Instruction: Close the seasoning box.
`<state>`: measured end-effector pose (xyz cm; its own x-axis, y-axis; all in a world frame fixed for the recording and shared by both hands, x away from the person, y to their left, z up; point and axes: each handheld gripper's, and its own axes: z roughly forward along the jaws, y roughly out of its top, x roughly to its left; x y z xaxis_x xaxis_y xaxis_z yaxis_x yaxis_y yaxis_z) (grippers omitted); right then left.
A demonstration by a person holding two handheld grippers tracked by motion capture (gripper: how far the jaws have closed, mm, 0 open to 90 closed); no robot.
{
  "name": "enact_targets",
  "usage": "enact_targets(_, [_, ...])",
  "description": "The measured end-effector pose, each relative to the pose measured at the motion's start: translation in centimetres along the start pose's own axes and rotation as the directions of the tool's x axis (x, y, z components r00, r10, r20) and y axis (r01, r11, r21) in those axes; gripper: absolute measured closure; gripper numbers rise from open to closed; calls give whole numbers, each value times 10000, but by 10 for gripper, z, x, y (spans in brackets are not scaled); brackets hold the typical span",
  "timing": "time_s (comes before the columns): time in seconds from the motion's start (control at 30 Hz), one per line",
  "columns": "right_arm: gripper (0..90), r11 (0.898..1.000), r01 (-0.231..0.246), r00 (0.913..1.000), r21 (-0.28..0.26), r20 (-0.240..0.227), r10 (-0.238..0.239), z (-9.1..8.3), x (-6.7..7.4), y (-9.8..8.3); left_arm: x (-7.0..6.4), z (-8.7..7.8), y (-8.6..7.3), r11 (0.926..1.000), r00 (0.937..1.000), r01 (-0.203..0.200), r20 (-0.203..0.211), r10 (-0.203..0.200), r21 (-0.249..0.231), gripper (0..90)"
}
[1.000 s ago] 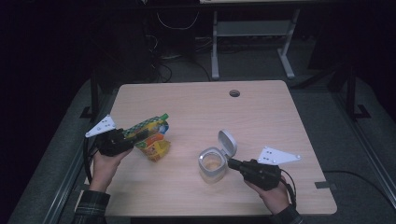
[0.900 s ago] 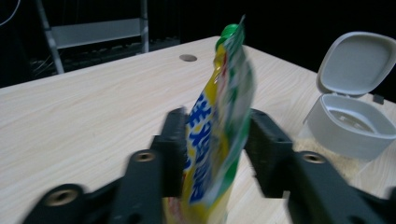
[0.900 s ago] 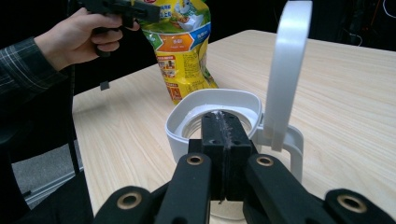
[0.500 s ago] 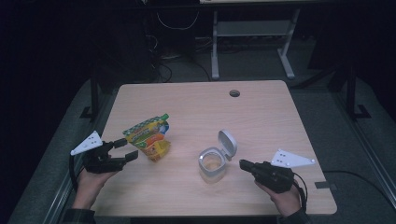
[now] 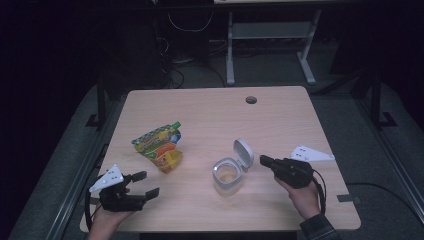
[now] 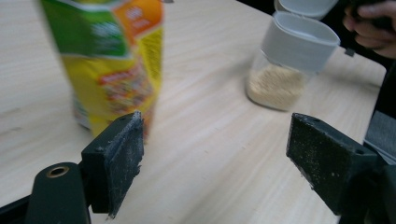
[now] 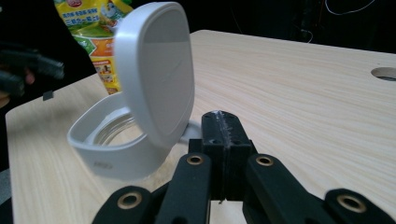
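A green, yellow and orange snack pouch [image 5: 157, 147] stands on the wooden table [image 5: 280, 120], left of centre. To its right is a clear jar [image 5: 226, 175] with a grey collar and its flip lid [image 5: 243, 154] raised; pale grains [image 6: 275, 86] lie in the bottom. My left gripper [image 5: 146, 183] is near the front left edge, apart from the pouch [image 6: 116, 60]. Its jaws have just been opening and hold nothing [image 6: 219, 158]. My right gripper [image 5: 263, 161] is shut and empty, its tip [image 7: 224, 133] just right of the jar [image 7: 116, 144] and close behind the lid [image 7: 156, 70].
A round cable hole [image 5: 251, 100] sits near the table's far edge. Beyond the table stand a metal frame [image 5: 230, 50] and loose cables on a dark floor. The person's other hand [image 6: 373, 28] shows behind the jar in the left gripper view.
The left gripper has let go of the pouch, opened, and drawn back toward the front left corner. The pouch stays standing. The right gripper has slid slightly right, away from the jar.
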<state>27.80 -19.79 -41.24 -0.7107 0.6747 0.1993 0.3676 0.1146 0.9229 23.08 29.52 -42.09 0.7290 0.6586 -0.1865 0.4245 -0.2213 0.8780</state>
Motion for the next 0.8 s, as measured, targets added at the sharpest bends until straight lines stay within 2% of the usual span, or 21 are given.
enact_targets(0.17, [897,9999,98,9999,42,-87,-98,13,-1,4,-9,8,-3,9978,9987,-507,18,507,435,189])
enact_targets(0.43, [896,9998,206,9994,-86,-285,-208,28,3,13,-12,23,-7,9938,9968,-723,403,691,845,192])
enact_targets(0.63, [896,9994,321,9976,-99,-611,-326,29,12,13,-16,28,-8,9906,9943,-894,669,827,1039,191])
enact_targets(0.8, [896,9991,405,9951,-136,-899,-416,29,20,13,-16,30,-8,9890,9930,-1010,725,935,1078,192])
